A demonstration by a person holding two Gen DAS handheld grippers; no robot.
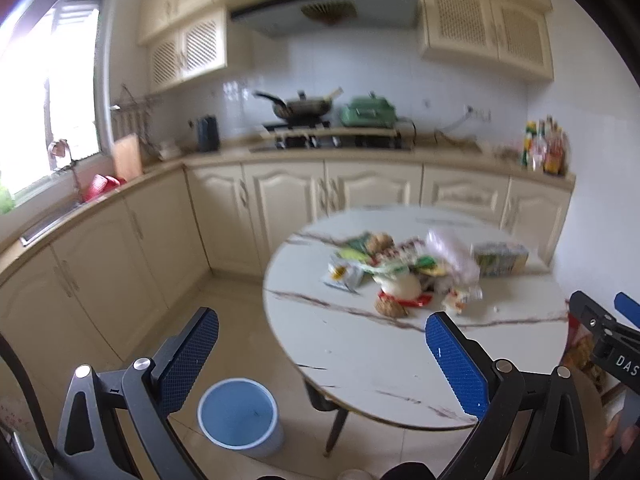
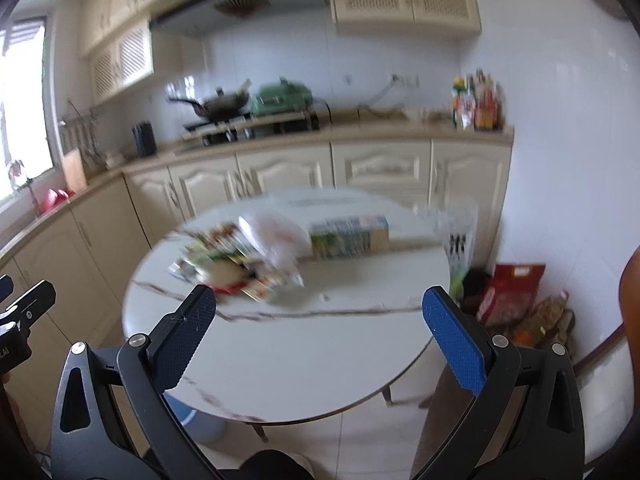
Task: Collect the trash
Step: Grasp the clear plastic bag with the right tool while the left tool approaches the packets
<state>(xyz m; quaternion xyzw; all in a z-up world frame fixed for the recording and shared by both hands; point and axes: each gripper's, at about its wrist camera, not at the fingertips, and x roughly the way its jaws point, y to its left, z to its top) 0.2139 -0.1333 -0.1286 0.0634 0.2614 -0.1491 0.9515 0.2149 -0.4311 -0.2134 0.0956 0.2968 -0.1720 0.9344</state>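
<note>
Beyond both spread fingers (image 2: 452, 344), tabletop trash (image 2: 244, 264).

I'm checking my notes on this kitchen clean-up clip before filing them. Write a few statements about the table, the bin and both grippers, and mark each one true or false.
1. The trash pile lies on the round table. True.
2. The blue bin stands on the table. False: it stands on the floor beside the table.
3. The left gripper has its jaws wide apart and holds nothing. True.
4. The right gripper is shut on a wrapper. False: its jaws are open and empty.
5. A carton lies on the table next to the pile. True.
6. The bin is full of wrappers. False: no wrappers show inside it.
</note>
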